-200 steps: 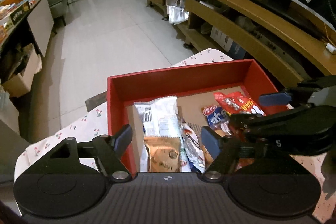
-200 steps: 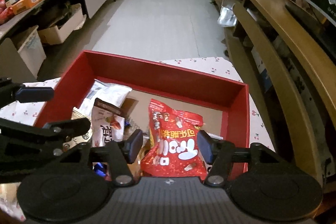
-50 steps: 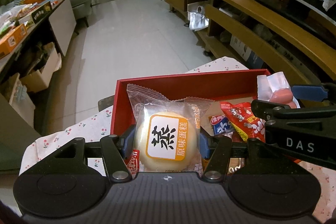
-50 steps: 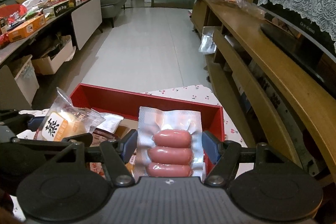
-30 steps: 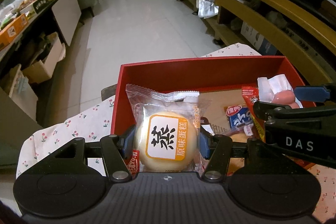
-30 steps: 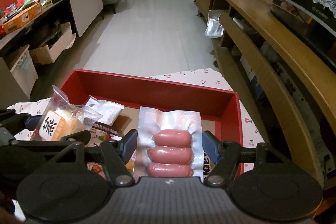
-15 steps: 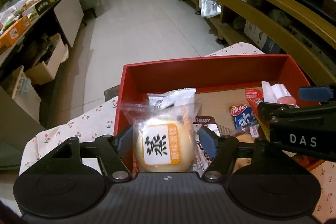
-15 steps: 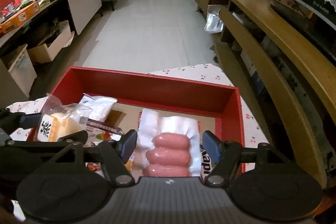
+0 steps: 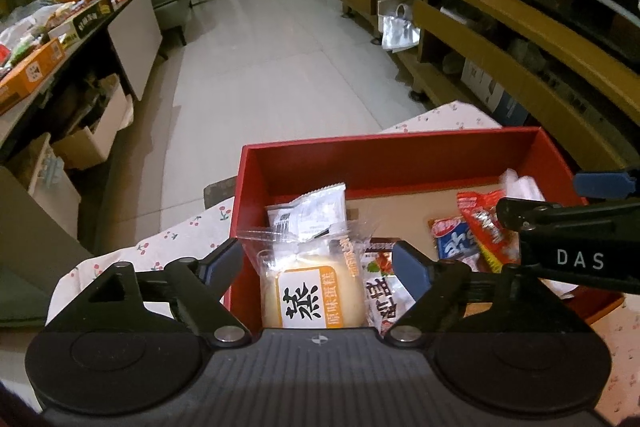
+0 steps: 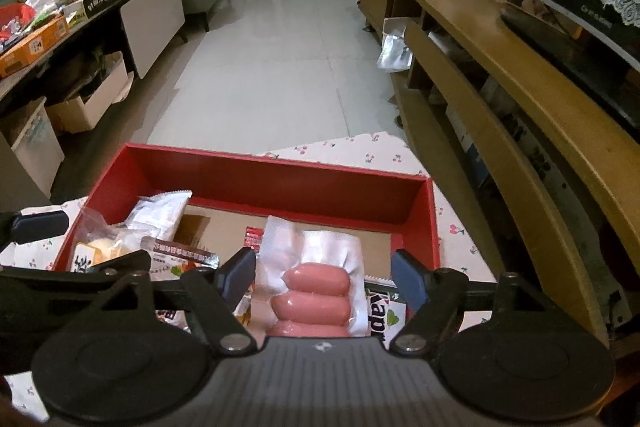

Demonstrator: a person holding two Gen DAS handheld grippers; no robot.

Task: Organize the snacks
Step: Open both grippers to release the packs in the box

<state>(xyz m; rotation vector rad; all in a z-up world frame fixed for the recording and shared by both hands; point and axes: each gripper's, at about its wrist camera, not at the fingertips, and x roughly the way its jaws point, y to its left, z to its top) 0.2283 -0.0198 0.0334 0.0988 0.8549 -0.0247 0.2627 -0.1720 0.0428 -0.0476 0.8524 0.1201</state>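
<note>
Both grips have just let go. The left hand-held gripper now stands spread around the steamed cake packet, the right hand-held gripper spread around the sausage pack; both snacks lie in the red box (two more sorted, I judge).

Legible markings:

- Right gripper body: white letters "DAS", seen from the left wrist view.
- Steamed cake packet: orange-bordered white label with a large black character "蒸" and orange text "原味蛋糕".
- White-and-green packet beside the sausage pack: black letters "Kap", remainder hidden.
- Blue-and-red packet: white script, not readable.
- Orange box on the side counter: printing too small to read.
</note>
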